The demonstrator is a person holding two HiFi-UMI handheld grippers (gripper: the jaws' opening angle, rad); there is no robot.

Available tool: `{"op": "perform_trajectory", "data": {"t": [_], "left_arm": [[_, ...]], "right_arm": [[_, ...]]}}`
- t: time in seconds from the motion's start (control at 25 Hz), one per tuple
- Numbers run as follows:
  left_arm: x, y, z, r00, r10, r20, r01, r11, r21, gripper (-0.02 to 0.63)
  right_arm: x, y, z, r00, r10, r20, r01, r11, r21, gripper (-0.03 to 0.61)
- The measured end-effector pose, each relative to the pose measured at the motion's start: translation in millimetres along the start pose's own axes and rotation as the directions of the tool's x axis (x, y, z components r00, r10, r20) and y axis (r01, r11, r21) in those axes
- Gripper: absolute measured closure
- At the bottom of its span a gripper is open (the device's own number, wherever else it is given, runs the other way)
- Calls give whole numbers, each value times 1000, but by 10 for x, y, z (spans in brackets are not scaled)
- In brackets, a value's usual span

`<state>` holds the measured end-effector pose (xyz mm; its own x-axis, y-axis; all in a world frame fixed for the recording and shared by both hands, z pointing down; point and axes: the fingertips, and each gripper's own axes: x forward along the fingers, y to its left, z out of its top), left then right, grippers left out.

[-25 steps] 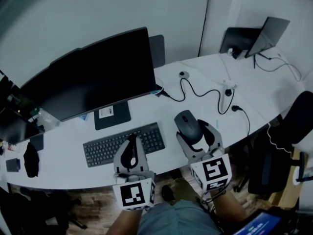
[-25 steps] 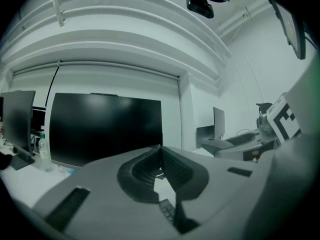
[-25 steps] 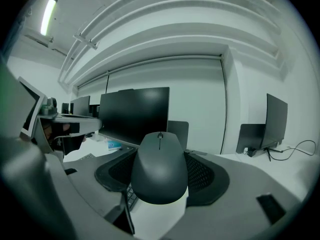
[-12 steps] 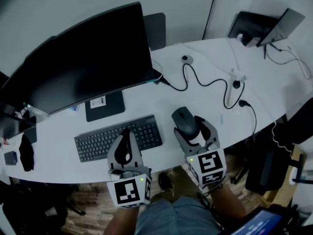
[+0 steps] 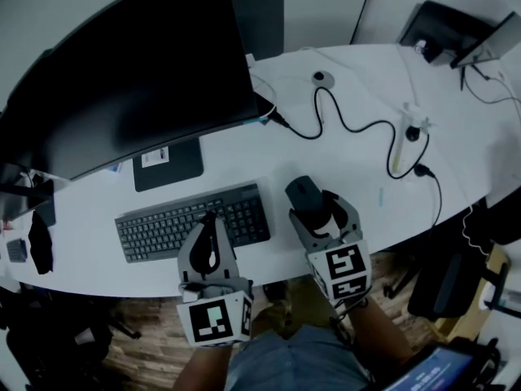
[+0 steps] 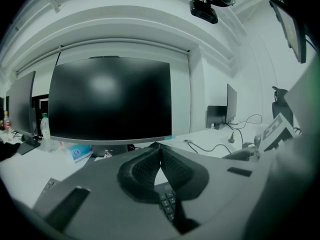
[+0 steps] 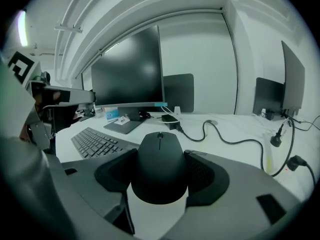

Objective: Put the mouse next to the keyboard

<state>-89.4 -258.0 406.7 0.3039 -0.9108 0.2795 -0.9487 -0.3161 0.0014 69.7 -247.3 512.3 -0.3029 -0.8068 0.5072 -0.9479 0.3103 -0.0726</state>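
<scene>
Mouse (image 5: 304,192): we hold it just right of the keyboard (image 5: 163,228).
Right gripper (image 5: 321,206): jaws clamped on the mouse's sides.
Left gripper (image 5: 213,222): our jaws together, empty — over the keyboard's near edge.

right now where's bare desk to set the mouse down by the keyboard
Bare desk lies between the keyboard and the mouse in the right gripper, and right of the mouse up to the cable. Crowded further back around the monitor base.
</scene>
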Motion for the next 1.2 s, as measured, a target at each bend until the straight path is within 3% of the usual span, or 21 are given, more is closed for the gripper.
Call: {"op": "perform_trajectory", "data": {"t": [0.64, 1.2], "left_arm": [[179, 189, -329, 995, 49, -91, -50, 999, -7, 609], [258, 246, -394, 993, 53, -105, -56, 998, -24, 609]], "right_arm": [[465, -71, -424, 993, 25, -116, -24, 1000, 9, 275], [551, -64, -553, 978, -7, -209, 1, 1000, -30, 275]]}}
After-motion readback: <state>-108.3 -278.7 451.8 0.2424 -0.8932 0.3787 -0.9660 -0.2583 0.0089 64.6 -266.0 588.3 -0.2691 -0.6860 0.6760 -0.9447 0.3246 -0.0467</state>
